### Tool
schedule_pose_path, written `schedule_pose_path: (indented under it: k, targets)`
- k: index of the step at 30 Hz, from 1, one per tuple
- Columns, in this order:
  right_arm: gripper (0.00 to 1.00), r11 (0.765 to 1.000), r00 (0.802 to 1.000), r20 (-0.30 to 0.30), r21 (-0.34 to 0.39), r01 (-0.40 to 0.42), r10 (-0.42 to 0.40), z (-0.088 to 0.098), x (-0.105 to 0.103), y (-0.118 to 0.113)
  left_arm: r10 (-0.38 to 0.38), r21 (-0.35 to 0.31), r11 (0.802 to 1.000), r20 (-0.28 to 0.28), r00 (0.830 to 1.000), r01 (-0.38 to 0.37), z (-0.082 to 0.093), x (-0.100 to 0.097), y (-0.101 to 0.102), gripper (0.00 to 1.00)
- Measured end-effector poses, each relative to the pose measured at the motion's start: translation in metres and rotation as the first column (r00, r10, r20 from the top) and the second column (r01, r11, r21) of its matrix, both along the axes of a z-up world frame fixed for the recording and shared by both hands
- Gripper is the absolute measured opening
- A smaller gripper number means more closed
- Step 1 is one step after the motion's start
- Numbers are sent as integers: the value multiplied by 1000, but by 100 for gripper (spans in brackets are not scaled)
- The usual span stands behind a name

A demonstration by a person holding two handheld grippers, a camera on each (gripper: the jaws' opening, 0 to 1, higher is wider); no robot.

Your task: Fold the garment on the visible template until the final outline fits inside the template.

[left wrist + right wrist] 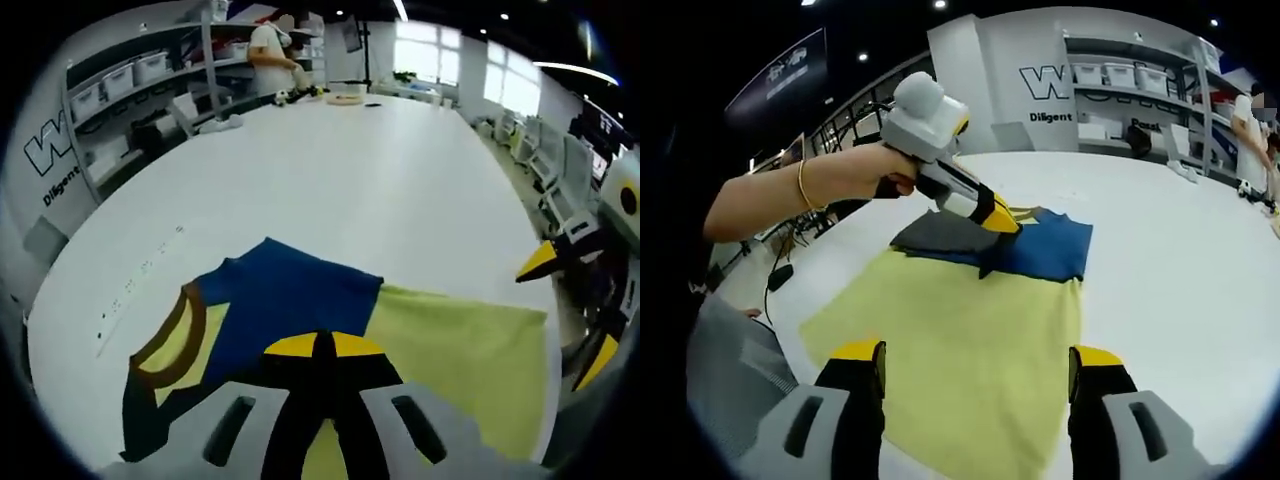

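A yellow and blue garment [470,350] with a brown collar [170,345] lies spread on the white table [350,170]. My left gripper [322,346] stands low over its blue part [300,295], yellow tips together. In the right gripper view a hand holds the left gripper [1002,226] down on the garment [970,330], pinching the cloth where a dark folded piece [940,235] meets the blue part [1055,245]. My right gripper [978,355] hovers open above the yellow end; it enters the left gripper view from the right, right gripper [570,312].
A faint row of marks [140,280] runs across the table left of the garment. Shelves with bins [120,80] line the wall. A person [270,55] stands at the table's far end beside small items [345,97]. The table edge [545,290] lies close on the right.
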State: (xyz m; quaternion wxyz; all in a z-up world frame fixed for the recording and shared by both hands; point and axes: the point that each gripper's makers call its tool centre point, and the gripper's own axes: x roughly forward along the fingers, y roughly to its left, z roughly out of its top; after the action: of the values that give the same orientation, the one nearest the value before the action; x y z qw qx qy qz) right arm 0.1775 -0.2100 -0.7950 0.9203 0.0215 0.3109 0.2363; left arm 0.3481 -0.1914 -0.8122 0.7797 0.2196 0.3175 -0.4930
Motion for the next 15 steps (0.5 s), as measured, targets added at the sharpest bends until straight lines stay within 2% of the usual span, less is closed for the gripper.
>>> schedule_pose_path:
  k: [7, 15]
  targets:
    - [72, 1000, 1000, -2, 7, 4, -4, -4, 2, -4, -9, 13, 1000, -25, 1000, 9, -19, -2, -11, 2]
    - [72, 1000, 1000, 1, 14, 14, -14, -5, 3, -5, -11, 23, 1000, -43, 999, 12, -33, -2, -14, 2]
